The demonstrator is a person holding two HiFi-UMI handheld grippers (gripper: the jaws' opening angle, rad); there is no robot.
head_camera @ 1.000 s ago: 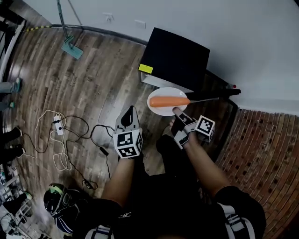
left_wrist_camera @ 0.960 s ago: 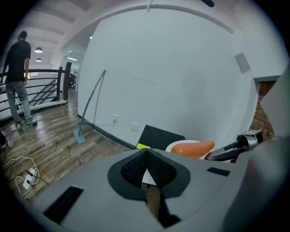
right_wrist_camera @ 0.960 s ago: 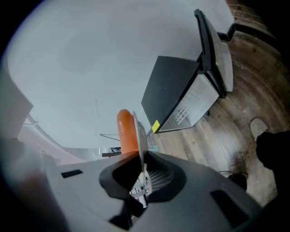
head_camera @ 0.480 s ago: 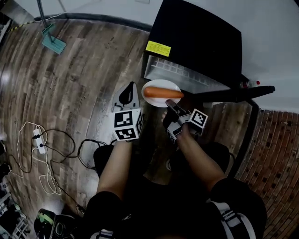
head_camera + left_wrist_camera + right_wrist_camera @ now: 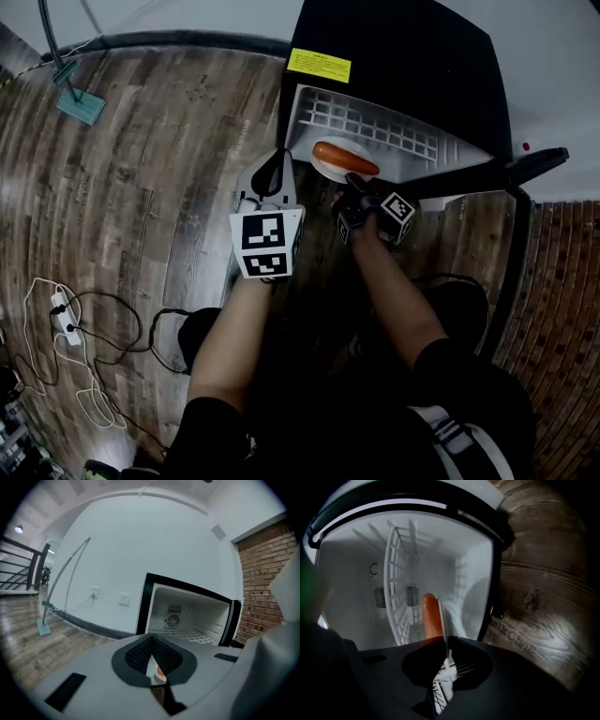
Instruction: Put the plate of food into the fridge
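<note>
Near rim of the plate lost between the jaws of the right gripper, sausage near end behind that gripper's body, only a sliver of both seen past the left gripper, yellow label ahead unreadable.

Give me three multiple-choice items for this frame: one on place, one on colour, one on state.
1. Where is the plate? A at the fridge's open front; B on top of it; C on a table.
2. What colour is the food? A green; B blue; C orange.
3. The fridge door is: A shut; B open; C missing.
Answers: A, the right gripper holds it before the white shelf; C, it shows orange on the white plate; B, the shelf lies exposed.
</note>
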